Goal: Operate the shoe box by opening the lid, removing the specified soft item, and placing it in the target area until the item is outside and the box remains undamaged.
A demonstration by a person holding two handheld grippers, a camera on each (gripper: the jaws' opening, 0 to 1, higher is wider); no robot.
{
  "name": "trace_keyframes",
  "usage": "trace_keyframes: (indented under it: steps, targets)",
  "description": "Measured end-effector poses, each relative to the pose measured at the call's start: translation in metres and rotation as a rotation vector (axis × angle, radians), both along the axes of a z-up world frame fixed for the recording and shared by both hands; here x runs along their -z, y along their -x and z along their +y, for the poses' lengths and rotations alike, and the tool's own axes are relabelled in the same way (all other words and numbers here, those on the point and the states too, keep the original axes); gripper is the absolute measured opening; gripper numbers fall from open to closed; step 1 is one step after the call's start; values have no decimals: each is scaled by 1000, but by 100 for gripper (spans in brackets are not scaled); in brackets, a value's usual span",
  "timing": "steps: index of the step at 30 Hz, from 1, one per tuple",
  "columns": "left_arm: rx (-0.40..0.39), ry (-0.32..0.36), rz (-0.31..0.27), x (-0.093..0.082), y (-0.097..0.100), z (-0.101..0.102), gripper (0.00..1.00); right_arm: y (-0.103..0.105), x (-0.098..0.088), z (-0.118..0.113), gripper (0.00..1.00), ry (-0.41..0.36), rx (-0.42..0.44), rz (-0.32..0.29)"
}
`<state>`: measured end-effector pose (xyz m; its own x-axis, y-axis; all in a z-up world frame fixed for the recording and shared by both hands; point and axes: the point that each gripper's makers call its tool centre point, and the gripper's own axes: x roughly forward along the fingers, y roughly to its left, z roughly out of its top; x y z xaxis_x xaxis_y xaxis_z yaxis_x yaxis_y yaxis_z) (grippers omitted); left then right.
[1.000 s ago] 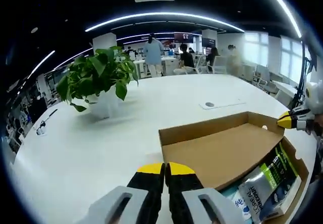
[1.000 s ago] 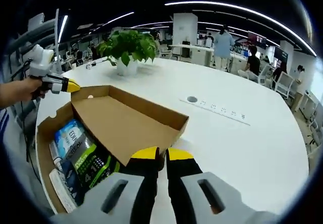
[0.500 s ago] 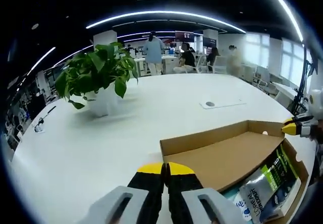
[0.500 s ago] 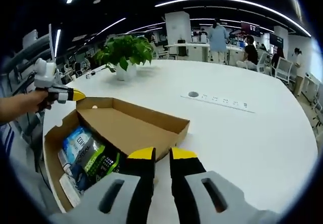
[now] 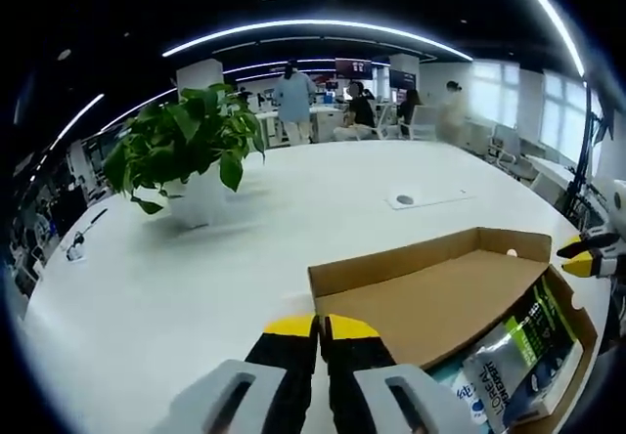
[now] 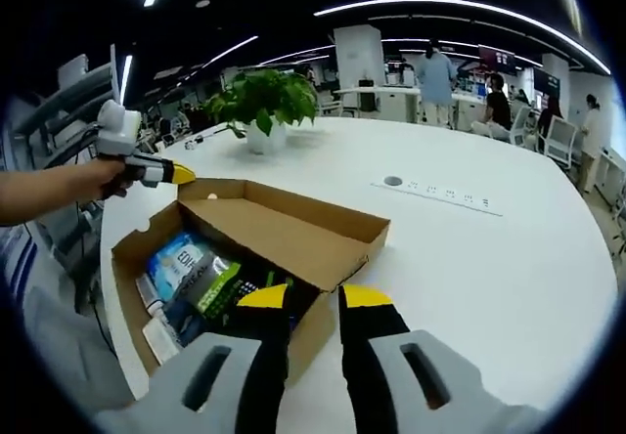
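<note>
Shoebox (image 6: 293, 248) sits open on the white table (image 6: 509, 258) | packets (image 6: 201, 287) lie inside it | my right gripper (image 6: 313, 297) slightly parted at its near edge | left gripper (image 5: 321, 326) closed, empty beside lid (image 5: 430, 292)

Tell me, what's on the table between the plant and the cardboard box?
Nothing. In the left gripper view, only bare white table lies between the potted plant and the shoe box. The right gripper view shows the same bare stretch.

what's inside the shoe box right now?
Inside the shoe box: a green-black packet and a blue-white packet. The raised lid covers the rest; anything beneath the packets is hidden.
</note>
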<state>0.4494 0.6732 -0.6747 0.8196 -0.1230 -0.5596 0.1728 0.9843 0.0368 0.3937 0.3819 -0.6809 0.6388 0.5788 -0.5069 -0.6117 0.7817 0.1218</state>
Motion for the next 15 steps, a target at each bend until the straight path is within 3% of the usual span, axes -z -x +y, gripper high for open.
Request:
trace_keyframes:
  steps: [8,15]
  targets:
    - [0,-29,-6,-7,6,3,8,18,7,19,19,55,-116,23]
    - [7,-40,-27,-18,20,1,12,14,14,32,21,132,-150,58]
